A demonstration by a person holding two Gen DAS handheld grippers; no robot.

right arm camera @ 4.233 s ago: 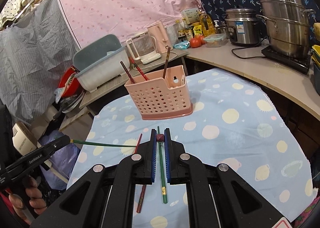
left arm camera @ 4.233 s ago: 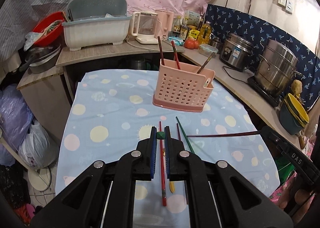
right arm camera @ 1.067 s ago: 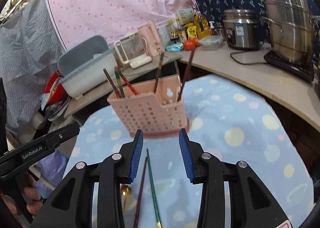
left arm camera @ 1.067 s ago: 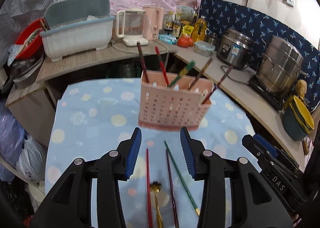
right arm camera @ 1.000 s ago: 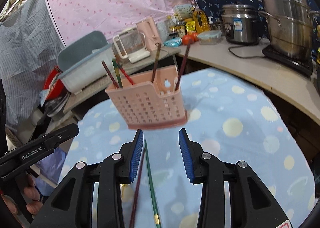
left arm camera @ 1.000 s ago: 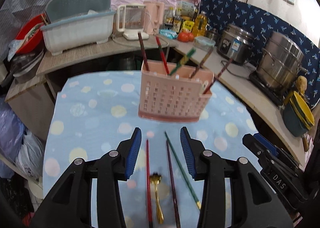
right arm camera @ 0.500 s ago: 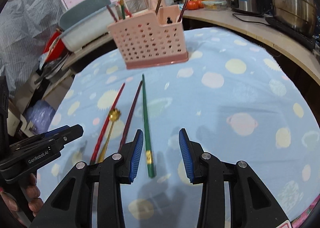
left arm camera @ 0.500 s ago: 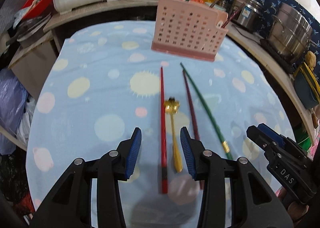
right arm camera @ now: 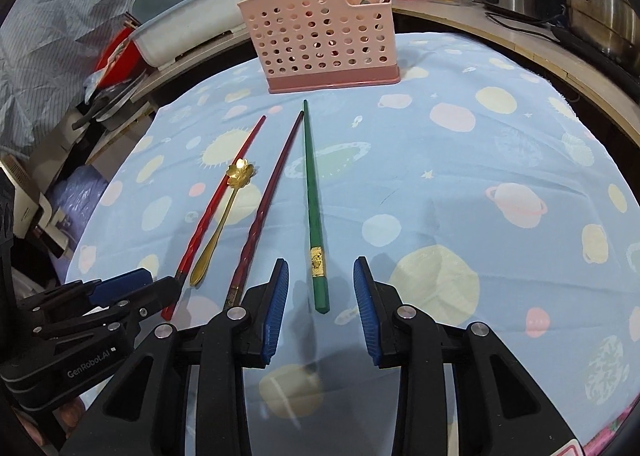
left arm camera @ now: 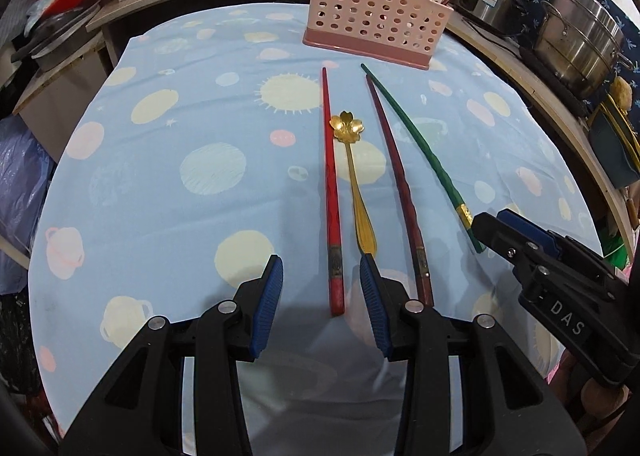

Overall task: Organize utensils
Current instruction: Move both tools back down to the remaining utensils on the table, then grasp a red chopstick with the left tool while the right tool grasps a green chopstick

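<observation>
1. The pink caddy (left arm camera: 376, 12) stands at the top centre of the left wrist view, its top edge cut off by the frame. In the right wrist view the caddy (right arm camera: 326, 44) shows whole, with several chopsticks upright inside; which compartment each sits in is hard to tell through the holes.
2. Four utensils lie flat on the blue cloth (left arm camera: 160, 176) below the caddy, roughly parallel and apart from one another: red chopstick (left arm camera: 331, 192), gold spoon (left arm camera: 354, 176), maroon chopstick (left arm camera: 396, 184), green chopstick (left arm camera: 420, 136).
3. The left gripper (left arm camera: 320, 300) is spread wide, holding nothing; the red chopstick's near end lies between its blue pads (left arm camera: 266, 304). The spoon handle's tip ends at the right pad, and the maroon stick's near end is hidden behind that finger.
4. The right gripper (right arm camera: 320, 304) is likewise spread wide and empty, with the green chopstick (right arm camera: 314, 216) ending between its pads. The maroon chopstick (right arm camera: 264, 208) runs under its left finger.
5. In the right wrist view the left gripper's body covers the near end of the red chopstick (right arm camera: 216, 208); the spoon (right arm camera: 220, 224) lies just beside it.
6. In the left wrist view the green stick's near end is hidden behind the right gripper (left arm camera: 492, 228) at lower right.
7. Bare cloth fills the left half of the left wrist view and the right half of the right wrist view. Counters ring the cloth's far and right edges, carrying steel pots (left arm camera: 576, 28).
</observation>
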